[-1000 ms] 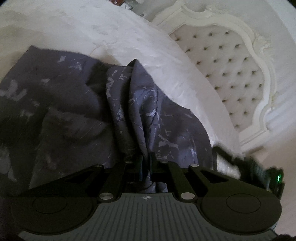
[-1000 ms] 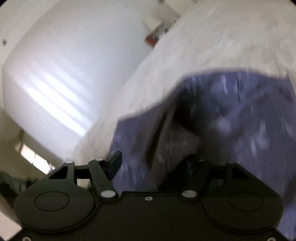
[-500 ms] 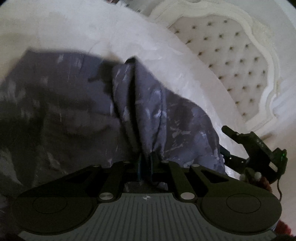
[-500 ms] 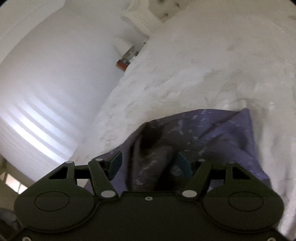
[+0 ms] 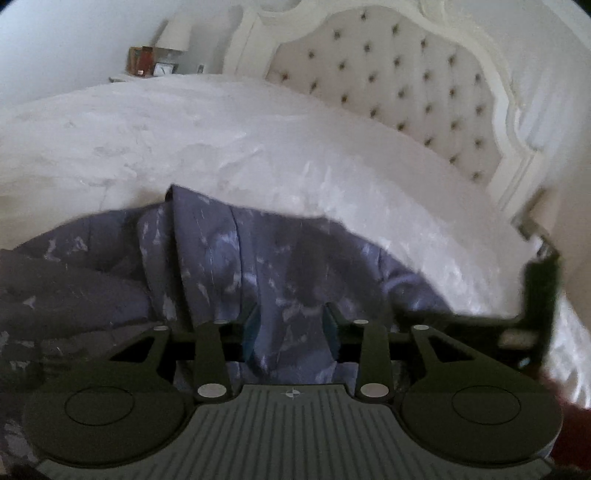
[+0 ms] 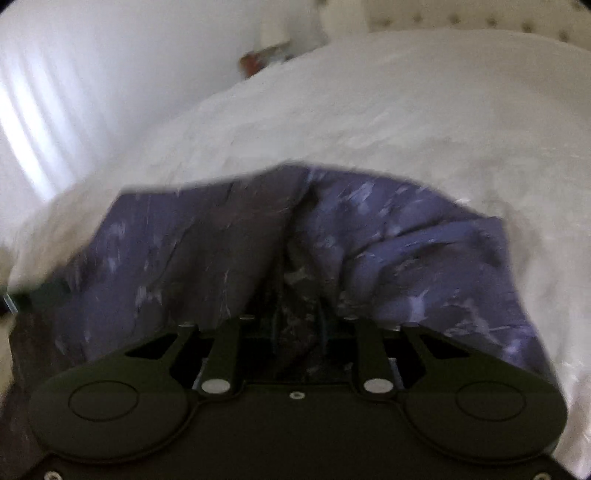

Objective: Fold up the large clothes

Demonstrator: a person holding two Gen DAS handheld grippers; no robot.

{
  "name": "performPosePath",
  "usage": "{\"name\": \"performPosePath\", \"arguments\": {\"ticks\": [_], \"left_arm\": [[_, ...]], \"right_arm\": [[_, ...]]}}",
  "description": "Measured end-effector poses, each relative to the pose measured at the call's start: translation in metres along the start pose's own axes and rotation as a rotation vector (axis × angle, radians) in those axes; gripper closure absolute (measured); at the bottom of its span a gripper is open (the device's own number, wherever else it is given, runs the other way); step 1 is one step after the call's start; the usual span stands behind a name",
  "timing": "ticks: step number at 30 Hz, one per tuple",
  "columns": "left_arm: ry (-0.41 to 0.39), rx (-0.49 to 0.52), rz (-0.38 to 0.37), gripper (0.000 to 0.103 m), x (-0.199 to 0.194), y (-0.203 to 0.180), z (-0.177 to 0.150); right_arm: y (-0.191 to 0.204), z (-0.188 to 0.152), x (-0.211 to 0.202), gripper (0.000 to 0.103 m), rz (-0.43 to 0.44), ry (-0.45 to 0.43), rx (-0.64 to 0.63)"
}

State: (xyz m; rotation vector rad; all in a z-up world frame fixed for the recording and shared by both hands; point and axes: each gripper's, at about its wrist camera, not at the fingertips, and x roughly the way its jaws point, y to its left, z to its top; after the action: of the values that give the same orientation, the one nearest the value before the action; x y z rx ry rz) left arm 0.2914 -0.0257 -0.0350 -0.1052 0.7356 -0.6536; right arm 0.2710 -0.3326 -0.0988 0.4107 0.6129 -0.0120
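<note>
From my left wrist view I see a tall cream headboard with button-tufted upholstery and a carved white frame (image 5: 399,92) standing at the far side of the bed. Left of it sits a small bedside table (image 5: 122,78) carrying a pale lampshade (image 5: 173,33), a brown box (image 5: 140,61) and a small clock face (image 5: 162,68). Nothing lies on the white, crinkly, slightly shiny bedspread (image 5: 221,125) between me and the headboard.

The large purple-grey garment with pale brush-stroke print (image 5: 266,251) lies bunched on the near edge of the bedspread, thin and soft, thrown into long ridges and folds. My left gripper (image 5: 291,328) has just been opening: its black fingers with teal pads (image 5: 253,328) now stand apart, a ridge of the cloth running between them without being pressed. At the right edge, blurred, is the dark frame of the other tool.

In my right wrist view the picture is smeared. The same garment (image 6: 406,236) humps up in front, darker on the left, brighter purple on the right, and the white bedspread (image 6: 369,110) curves behind it. My right gripper (image 6: 297,325) has just been closing; a dark fold sits between the narrow-set fingers, but I cannot tell whether the pads press on it. A white wall with light stripes (image 6: 55,92) fills the left.
</note>
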Motion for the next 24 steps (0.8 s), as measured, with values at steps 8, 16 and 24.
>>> {"name": "performPosePath", "arguments": {"ticks": [8, 16, 24], "left_arm": [[0.030, 0.007, 0.062, 0.066, 0.007, 0.010, -0.026], [0.014, 0.107, 0.097, 0.066, 0.018, 0.012, -0.046], [0.010, 0.034, 0.003, 0.019, 0.005, 0.010, -0.043]], "right_arm": [[0.046, -0.007, -0.044, 0.051, -0.008, -0.189, -0.205], [0.044, -0.037, -0.001, 0.051, -0.064, -0.013, -0.250], [0.041, -0.044, -0.018, 0.021, -0.020, -0.019, -0.258]]}}
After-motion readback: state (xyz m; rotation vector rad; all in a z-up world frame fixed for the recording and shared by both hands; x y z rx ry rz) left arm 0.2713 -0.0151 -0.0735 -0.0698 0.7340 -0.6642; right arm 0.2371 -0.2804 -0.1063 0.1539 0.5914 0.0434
